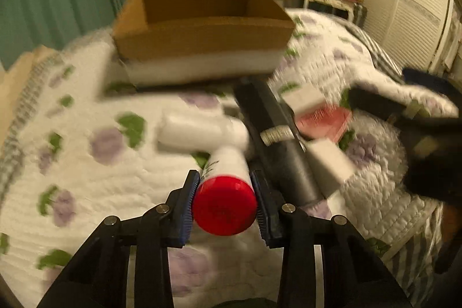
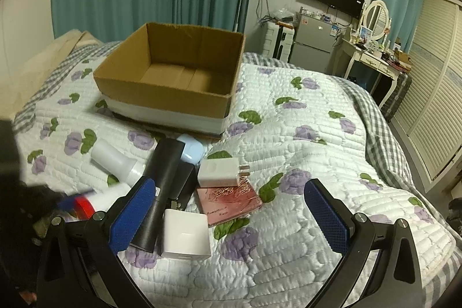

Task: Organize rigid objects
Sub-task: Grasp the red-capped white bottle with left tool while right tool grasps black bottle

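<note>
The cardboard box (image 2: pixel 170 77) stands open on the bed (image 2: pixel 303 140), ahead of both hand-held grippers and beyond the pile of loose items. The white bottle with red cap (image 1: pixel 224 192) is clamped by the left hand-held gripper (image 1: pixel 224 205). Its long axis runs forward toward the box, red cap end facing the camera. The left is judged nearer the box. The right hand-held gripper (image 2: pixel 231 215) is spread wide, holding nothing, above the pink card (image 2: pixel 229 199) and white charger (image 2: pixel 186 234).
</note>
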